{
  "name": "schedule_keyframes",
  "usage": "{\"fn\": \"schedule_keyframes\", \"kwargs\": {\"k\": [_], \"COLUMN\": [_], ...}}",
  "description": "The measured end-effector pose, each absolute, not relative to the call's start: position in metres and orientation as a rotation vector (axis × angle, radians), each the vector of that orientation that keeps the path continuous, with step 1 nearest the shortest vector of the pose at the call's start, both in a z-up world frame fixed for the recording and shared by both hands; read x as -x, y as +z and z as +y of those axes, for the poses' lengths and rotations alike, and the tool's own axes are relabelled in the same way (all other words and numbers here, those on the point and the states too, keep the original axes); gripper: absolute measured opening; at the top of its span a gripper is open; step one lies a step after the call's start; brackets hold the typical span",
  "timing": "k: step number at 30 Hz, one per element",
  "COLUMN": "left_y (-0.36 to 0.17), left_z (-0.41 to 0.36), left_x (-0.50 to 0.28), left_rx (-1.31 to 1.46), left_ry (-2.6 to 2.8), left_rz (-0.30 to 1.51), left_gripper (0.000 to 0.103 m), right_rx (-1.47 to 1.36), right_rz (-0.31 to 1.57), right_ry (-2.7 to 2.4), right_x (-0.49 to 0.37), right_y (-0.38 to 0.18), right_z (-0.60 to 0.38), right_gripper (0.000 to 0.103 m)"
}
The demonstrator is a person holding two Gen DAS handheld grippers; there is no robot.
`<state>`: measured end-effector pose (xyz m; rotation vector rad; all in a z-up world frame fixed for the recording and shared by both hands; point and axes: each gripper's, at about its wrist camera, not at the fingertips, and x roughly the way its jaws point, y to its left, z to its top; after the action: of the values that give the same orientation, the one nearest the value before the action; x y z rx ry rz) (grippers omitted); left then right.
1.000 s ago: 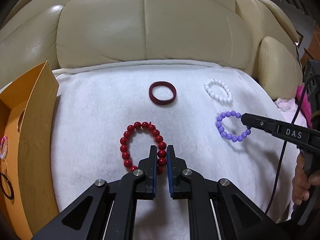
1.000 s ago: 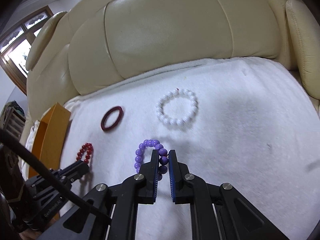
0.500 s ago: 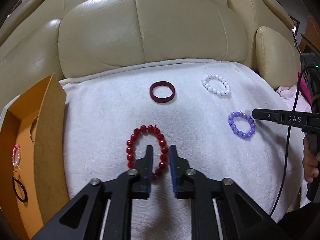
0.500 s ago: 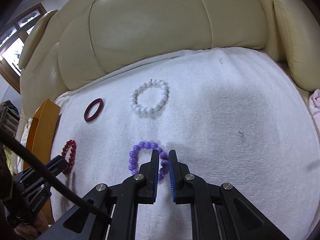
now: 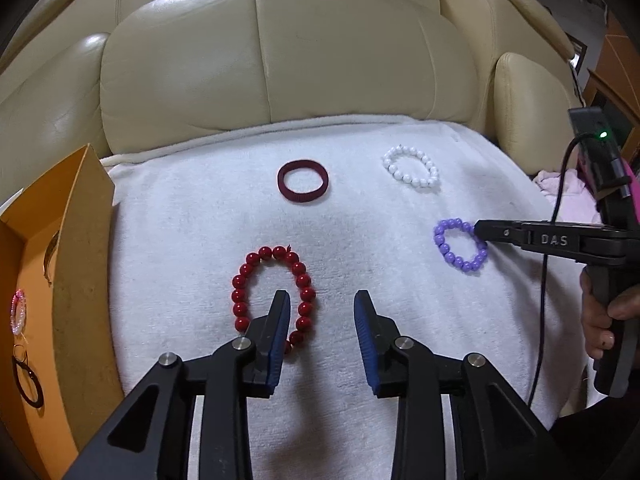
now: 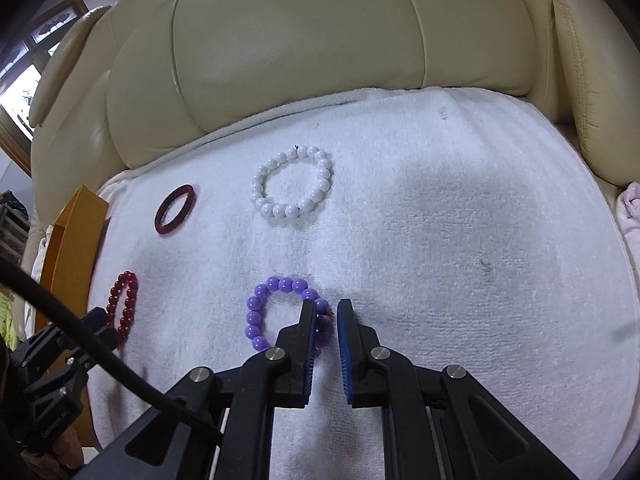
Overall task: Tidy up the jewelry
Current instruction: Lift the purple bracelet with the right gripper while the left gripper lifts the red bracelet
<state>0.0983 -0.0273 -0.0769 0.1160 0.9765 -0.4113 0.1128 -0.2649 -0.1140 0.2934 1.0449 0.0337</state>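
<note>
Four bracelets lie on a white towel: red beads, a dark maroon band, white beads and purple beads. My left gripper is open; its left finger rests inside the red loop, and the loop's right side lies between the jaws. My right gripper is open a little, with the right side of the purple bracelet between its jaws. In the right wrist view the white beads, maroon band and red beads also show.
An orange cardboard box stands at the towel's left edge and holds a pink ring and dark rings. The towel covers a cream leather sofa. A pink cloth lies off the right edge. A hand holds the right gripper.
My left gripper has opened wide from shut, over the red bracelet's right side. My right gripper has opened slightly around the purple bracelet. Both bracelets still lie on the towel.
</note>
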Motion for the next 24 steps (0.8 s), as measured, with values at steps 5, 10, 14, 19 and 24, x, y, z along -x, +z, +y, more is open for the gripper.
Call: {"fn": "schedule_keyframes", "kwargs": {"k": [5,10,14,19,24], "left_y": [-0.090,-0.092,-0.092,-0.087,-0.070], "left_z": [-0.028,-0.026,-0.022,-0.023,-0.020], "left_x": [-0.105,-0.108,-0.111,-0.111,-0.107], "left_rx": [-0.105,-0.105,-0.094,-0.084,-0.067], "left_ry": [-0.400,-0.386,-0.380,-0.381,-0.379], "left_rz": [1.005,0.991,0.982,0.964,0.913], "left_gripper": [0.033,0.015,0.009,0.009,0.009], "right_rx": [-0.249,-0.204,-0.170,-0.165,-0.195], "right_rz": [1.042,1.042,1.035,1.017,0.955], "right_ry": [0.038,0.042,0.041,0.042,0.056], "right_x": [-0.115,-0.115,-0.115,-0.114,-0.107], "right_y": [-0.115,-0.118,-0.118,-0.115,-0.098], "right_z": [-0.255,-0.245,-0.239,-0.238,-0.242], "right_gripper": [0.013,0.013,0.011,0.010,0.010]}}
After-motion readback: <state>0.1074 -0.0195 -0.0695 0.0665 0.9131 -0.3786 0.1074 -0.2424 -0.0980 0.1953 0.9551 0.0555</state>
